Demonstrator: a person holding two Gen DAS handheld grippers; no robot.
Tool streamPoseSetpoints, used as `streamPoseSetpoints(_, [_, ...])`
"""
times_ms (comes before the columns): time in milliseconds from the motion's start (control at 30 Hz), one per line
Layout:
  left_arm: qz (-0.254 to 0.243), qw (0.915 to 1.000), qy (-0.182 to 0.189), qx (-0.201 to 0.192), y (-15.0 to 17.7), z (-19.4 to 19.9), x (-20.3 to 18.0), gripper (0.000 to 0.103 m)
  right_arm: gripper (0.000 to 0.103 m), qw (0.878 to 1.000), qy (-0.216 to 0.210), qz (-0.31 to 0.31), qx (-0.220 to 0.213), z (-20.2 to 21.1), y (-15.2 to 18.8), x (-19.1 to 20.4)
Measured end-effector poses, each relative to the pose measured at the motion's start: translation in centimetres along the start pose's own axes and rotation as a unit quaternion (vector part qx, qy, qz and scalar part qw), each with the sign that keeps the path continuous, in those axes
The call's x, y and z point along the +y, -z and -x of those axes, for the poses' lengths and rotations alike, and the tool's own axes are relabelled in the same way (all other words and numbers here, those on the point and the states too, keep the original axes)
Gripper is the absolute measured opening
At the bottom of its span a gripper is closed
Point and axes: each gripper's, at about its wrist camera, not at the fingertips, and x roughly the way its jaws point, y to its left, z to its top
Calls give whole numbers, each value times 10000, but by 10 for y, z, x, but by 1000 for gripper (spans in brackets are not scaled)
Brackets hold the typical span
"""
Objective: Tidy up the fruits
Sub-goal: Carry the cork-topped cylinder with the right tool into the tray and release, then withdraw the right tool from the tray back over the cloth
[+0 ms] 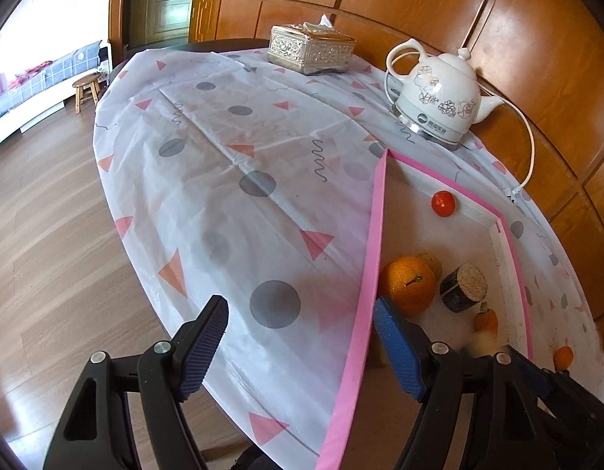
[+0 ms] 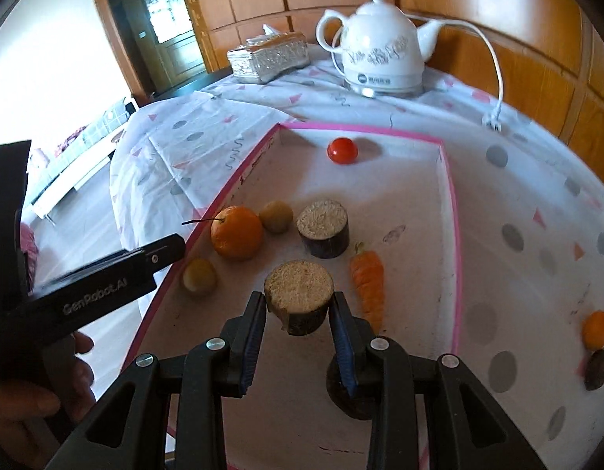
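We see the right gripper (image 2: 298,313) clamped on a short dark-skinned cylinder piece (image 2: 299,295), its pads pressing the left and right sides; the piece's short axis stands roughly upright, tipped a little toward us, with its pale cut face on top, and it hangs over the near middle of the pink-edged tray (image 2: 453,211). Just right of it a carrot (image 2: 367,280) lies with its long axis running near to far, leafy stub at the far end and tip toward us. Beyond stands a second cylinder piece (image 2: 323,229), cut face up, with a yellowish round fruit (image 2: 276,216) and a large orange (image 2: 236,236) to its left, a stem sticking out leftward from the orange. Another yellowish fruit (image 2: 200,276) sits near the tray's left rim, and a red tomato (image 2: 342,150) rests alone at the far end. Outside the tray, on the patterned cloth (image 2: 529,203) at the right, lie a small orange fruit (image 2: 596,327) and a dark round one (image 2: 596,368). A white kettle (image 2: 380,55) and a silver tissue box (image 2: 268,56) stand far back. The left gripper (image 1: 300,346) points steeply down astride the tray's left rim, fingers wide apart and empty, one over cloth, one inside beside the orange.
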Motion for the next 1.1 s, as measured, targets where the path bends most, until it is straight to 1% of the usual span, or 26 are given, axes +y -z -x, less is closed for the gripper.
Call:
streamPoseSetpoints(67, [-12, 10000, 11, 18, 0, 0, -1, 77, 38, 9999, -50, -91, -37, 3, 1, -3])
streamPoseSetpoints(133, [-6, 10000, 35, 34, 0, -1, -2, 78, 39, 9998, -47, -187, -79, 9, 1, -8])
streamPoseSetpoints(267, [-76, 9999, 81, -38, 0, 4, -6, 78, 39, 9979, 21, -547, -356, 30, 4, -23])
streamPoseSetpoints(400, [-124, 9998, 128, -65, -1, 7, -9, 78, 39, 9924, 236, -1046, -600, 49, 12, -49])
streamPoseSetpoints(567, [-191, 9996, 199, -111, -1, 11, -13, 78, 39, 9816, 775, -1544, -809, 70, 28, -80])
streamPoseSetpoints(633, [-219, 9994, 236, -127, -1, 13, -15, 78, 39, 9757, 1097, -1688, -860, 79, 36, -93])
streamPoseSetpoints(833, [-291, 9990, 299, -159, 1, 18, -20, 78, 39, 9575, 1786, -2093, -864, 100, 69, -132])
streamPoseSetpoints(967, [-351, 9986, 347, -213, 2, 22, -24, 78, 39, 9396, 2240, -2451, -834, 118, 98, -163])
streamPoseSetpoints(1100, [-425, 9980, 395, -239, 3, 25, -29, 78, 39, 9164, 2726, -2816, -815, 138, 128, -196])
